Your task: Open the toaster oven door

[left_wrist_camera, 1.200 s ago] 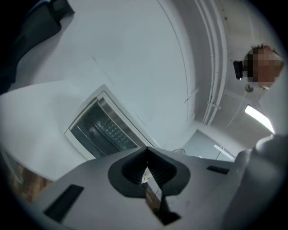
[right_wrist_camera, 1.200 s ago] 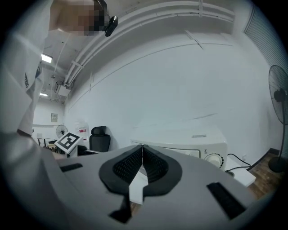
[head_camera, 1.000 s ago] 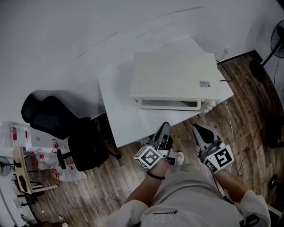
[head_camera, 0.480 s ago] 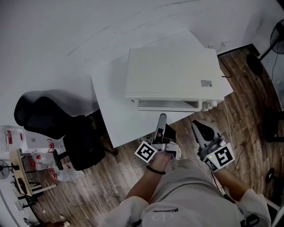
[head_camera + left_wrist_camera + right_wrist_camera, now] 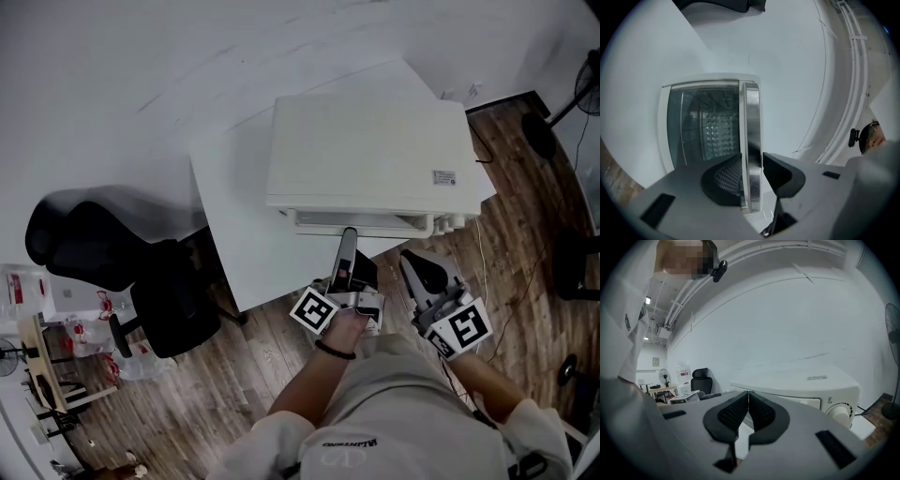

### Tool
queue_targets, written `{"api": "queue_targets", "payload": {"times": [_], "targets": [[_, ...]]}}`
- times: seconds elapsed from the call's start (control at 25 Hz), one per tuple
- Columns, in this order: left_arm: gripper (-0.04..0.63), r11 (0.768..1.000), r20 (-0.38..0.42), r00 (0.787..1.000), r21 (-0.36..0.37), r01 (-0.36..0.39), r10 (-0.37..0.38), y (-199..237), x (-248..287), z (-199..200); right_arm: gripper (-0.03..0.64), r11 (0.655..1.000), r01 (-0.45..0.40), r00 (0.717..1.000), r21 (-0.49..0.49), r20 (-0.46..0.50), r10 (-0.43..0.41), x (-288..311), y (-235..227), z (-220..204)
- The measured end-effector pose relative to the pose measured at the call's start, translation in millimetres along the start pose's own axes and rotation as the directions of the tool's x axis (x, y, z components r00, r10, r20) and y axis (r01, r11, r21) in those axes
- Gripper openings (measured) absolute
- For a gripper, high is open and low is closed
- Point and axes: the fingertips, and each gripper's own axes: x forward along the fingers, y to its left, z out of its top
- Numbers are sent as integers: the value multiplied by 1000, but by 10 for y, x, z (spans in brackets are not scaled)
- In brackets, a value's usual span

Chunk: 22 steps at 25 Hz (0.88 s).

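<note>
Left gripper view: left gripper [image 5: 751, 159] jaws just spread, handle [image 5: 751, 117] between them, unclamped
right gripper [image 5: 748, 401]: jaws together, empty
door [image 5: 703, 126]: shut; clamp next

The small label [image 5: 443, 178] on the toaster oven [image 5: 366, 150] is too small to read.

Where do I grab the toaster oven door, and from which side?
Take the metal handle bar along the top edge of the door, coming from the front with one jaw on each side. It stands off the door, leaving room for a jaw. The left gripper, jaws just opening, straddles it now.
</note>
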Motion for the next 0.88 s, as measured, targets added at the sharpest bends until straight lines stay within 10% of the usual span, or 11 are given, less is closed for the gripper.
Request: {"api": "queue_targets", "payload": {"times": [0.88], "targets": [[109,1000,75,997,-13,-2,3,-9,-228,-63,17,998,-40,999,54,-23,42,-214,139,-253]]}}
